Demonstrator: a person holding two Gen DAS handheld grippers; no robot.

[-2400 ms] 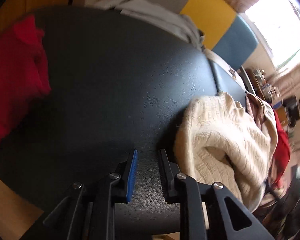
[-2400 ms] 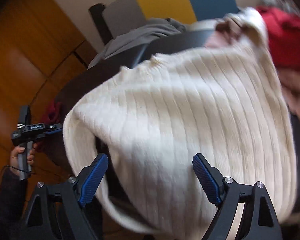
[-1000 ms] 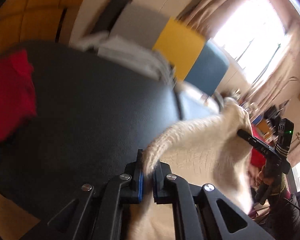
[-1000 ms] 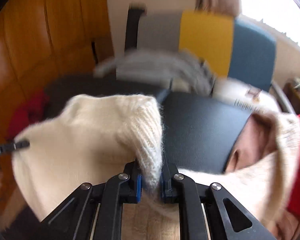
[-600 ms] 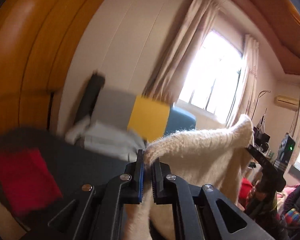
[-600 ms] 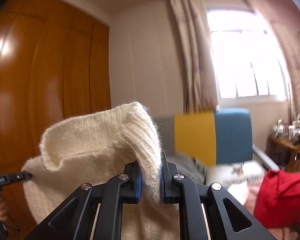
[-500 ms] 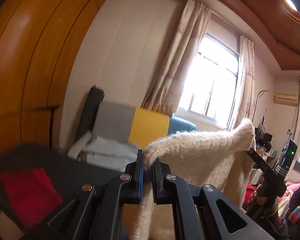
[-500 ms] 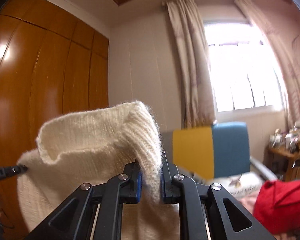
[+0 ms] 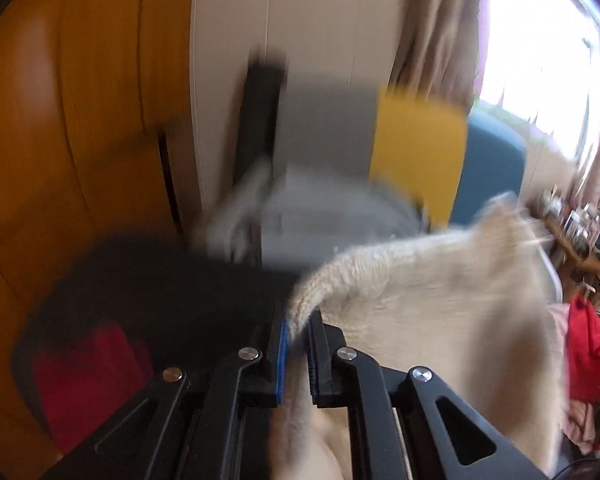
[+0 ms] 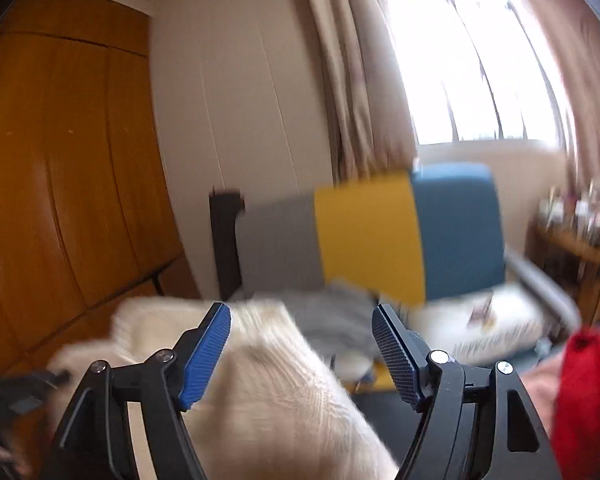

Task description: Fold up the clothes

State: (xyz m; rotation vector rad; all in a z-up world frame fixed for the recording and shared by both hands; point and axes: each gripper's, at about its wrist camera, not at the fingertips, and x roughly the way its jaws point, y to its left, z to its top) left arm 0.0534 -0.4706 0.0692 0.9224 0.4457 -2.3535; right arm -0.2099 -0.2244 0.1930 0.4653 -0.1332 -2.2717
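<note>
Cream knit sweater (image 9: pixel 440 312) fills the lower right of the left wrist view, one edge pinched tight between the fingers of the left gripper (image 9: pixel 298 334) at bottom centre, the rest spreading blurred toward the right. In the right wrist view the same sweater (image 10: pixel 276 392) lies along the bottom, passing between the blue pads of the right gripper (image 10: pixel 302 322), whose fingers stand wide apart and grasp nothing.

Below and left of the sweater in the left wrist view is a dark padded surface (image 9: pixel 160 292), with a red garment (image 9: pixel 84 380) lying at its lower left edge. Behind it stands a sofa back in grey, yellow and blue panels (image 10: pixel 368 236), with grey folded cloth (image 9: pixel 320 216) heaped in front of it. A wooden wardrobe (image 10: pixel 60 184) takes up the left side of both views, a pale wall sits at centre, and beige curtains (image 10: pixel 348 60) frame a bright window (image 10: pixel 472 72) in the upper right. More red clothing (image 10: pixel 588 396) shows at the lower right edge.
</note>
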